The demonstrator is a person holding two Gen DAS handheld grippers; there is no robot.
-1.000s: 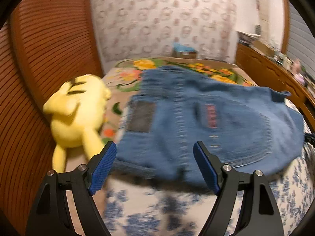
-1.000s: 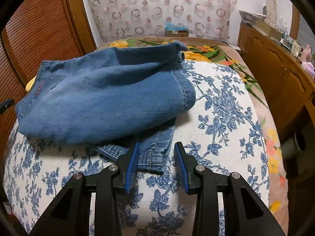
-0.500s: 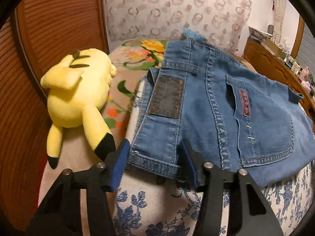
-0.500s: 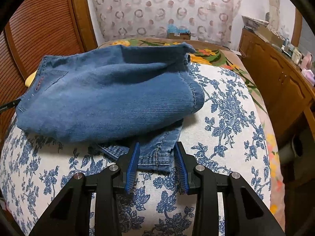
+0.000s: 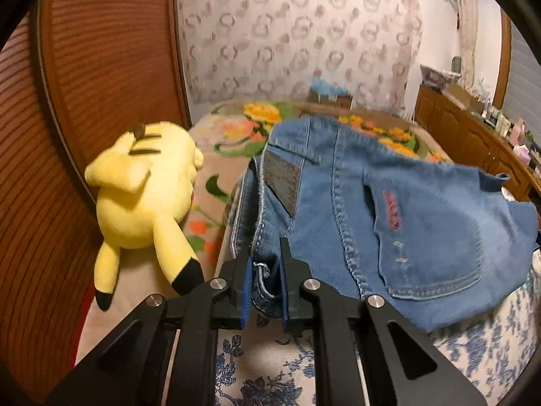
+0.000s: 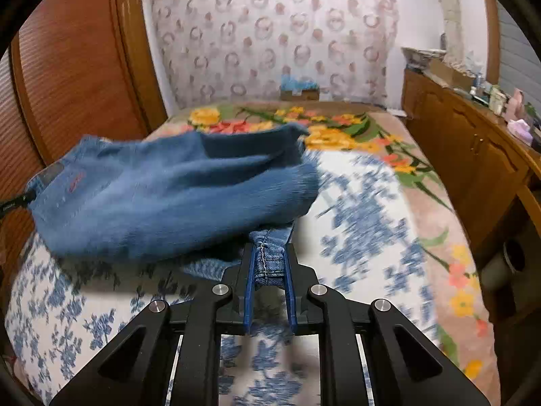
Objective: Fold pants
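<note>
Blue denim pants [image 5: 399,223] lie folded on the bed, back pocket and leather waist patch up. My left gripper [image 5: 265,264] is shut on the waistband corner at the pants' near left edge. In the right wrist view the pants [image 6: 175,199] form a bunched, blurred heap at left centre. My right gripper [image 6: 268,260] is shut on a hemmed leg end that sticks out from under the heap. The left gripper's tip shows at the far left edge of the right wrist view [image 6: 13,203].
A yellow plush toy [image 5: 145,199] lies left of the pants, against a wooden slatted panel [image 5: 84,84]. The bed has a blue-floral cover [image 6: 365,223] and a flowered blanket [image 6: 338,128] beyond. A wooden cabinet [image 6: 473,155] with clutter runs along the right.
Both grippers have closed: the left on the waistband corner, the right on the leg hem. The pants have shifted and blur with motion in the right wrist view.
</note>
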